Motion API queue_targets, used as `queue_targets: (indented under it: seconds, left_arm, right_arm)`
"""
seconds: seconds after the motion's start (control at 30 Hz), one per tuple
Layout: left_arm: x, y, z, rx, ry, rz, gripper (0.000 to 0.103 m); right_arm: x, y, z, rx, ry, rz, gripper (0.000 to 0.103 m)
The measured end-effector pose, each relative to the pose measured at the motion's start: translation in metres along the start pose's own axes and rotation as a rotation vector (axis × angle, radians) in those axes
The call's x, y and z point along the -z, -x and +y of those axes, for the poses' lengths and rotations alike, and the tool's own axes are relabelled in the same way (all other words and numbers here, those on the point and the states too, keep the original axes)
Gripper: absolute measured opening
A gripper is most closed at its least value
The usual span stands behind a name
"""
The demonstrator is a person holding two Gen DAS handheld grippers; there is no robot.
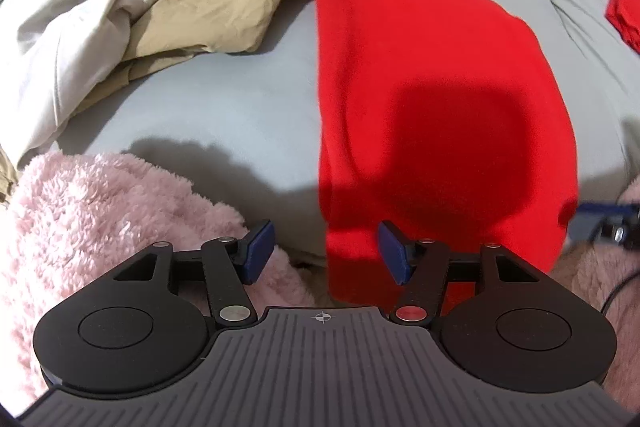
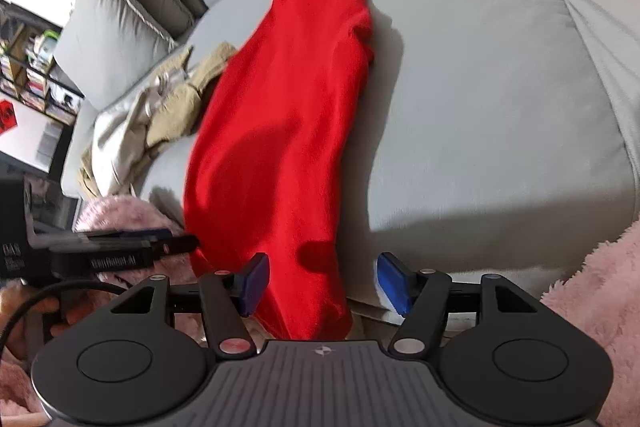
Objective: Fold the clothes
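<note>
Red garment (image 1: 420,67) lies lengthwise on the grey sofa (image 1: 240,99), both claws (image 1: 326,253) (image 2: 320,281) spread wide, gripping nothing.

A home living room is shown: a light grey sofa (image 2: 480,87) with piped cushions (image 2: 116,27) is strewn with laundry, a red garment (image 2: 280,107), khaki trousers (image 1: 224,7) and a white garment (image 1: 68,39), while crowded bookshelves (image 2: 28,67) are seen against a white wall.

The red garment's (image 1: 420,67) near end drops over the sofa's (image 1: 240,115) front edge, hidden; another red cloth (image 1: 622,3), perhaps folded, is cut off.
</note>
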State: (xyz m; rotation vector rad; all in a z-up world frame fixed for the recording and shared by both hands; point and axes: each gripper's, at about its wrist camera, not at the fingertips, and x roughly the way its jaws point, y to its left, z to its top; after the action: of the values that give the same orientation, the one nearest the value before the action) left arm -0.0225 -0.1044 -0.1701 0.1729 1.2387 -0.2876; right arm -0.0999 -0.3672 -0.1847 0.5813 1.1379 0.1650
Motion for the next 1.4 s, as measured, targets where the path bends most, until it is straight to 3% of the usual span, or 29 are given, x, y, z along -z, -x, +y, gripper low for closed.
queue_targets:
  seconds: [0.27, 0.4, 0.5, 0.6, 0.67, 0.7, 0.8, 0.93, 0.97, 1.07, 1.23, 1.4]
  left_arm:
    - [-0.017, -0.025, -0.002, 0.003, -0.014, 0.047, 0.063]
    - [-0.017, -0.027, -0.002, 0.024, -0.039, 0.062, 0.062]
    - [-0.017, -0.028, 0.001, 0.037, -0.022, 0.071, 0.063]
    - [-0.018, -0.028, 0.005, 0.048, 0.002, 0.076, 0.064]
    - [-0.017, -0.026, 0.006, 0.053, 0.009, 0.072, 0.063]
    - [-0.017, -0.025, 0.007, 0.056, 0.012, 0.070, 0.063]
    - [-0.015, -0.014, 0.011, 0.074, 0.035, 0.047, 0.058]
    - [-0.010, 0.029, 0.010, 0.126, 0.032, -0.151, 0.058]
    - [-0.011, 0.039, 0.007, 0.147, 0.008, -0.216, 0.058]
    - [-0.026, 0.038, -0.010, 0.189, -0.093, -0.298, 0.054]
    - [-0.047, -0.009, -0.033, 0.209, -0.227, -0.174, 0.025]
    - [-0.055, -0.017, -0.047, 0.191, -0.318, -0.091, 0.025]
  right_arm:
    - [-0.003, -0.015, 0.008, -0.018, 0.084, 0.000, 0.056]
    - [0.000, -0.032, 0.015, -0.073, 0.141, 0.103, 0.049]
    - [0.004, -0.060, 0.023, -0.027, 0.211, 0.227, 0.045]
    - [0.008, -0.070, 0.032, -0.002, 0.275, 0.254, 0.045]
    - [0.009, -0.069, 0.034, -0.006, 0.292, 0.251, 0.033]
    - [0.010, -0.065, 0.033, -0.013, 0.284, 0.241, 0.021]
    - [0.010, -0.041, 0.035, -0.065, 0.259, 0.194, 0.017]
    - [0.009, -0.021, 0.037, -0.106, 0.213, 0.159, 0.017]
    - [0.009, -0.019, 0.036, -0.117, 0.193, 0.157, 0.017]
    - [0.008, -0.012, 0.028, -0.162, 0.109, 0.151, 0.017]
    - [0.009, -0.003, 0.028, -0.200, 0.041, 0.133, 0.016]
    - [0.010, 0.003, 0.028, -0.227, -0.024, 0.118, 0.015]
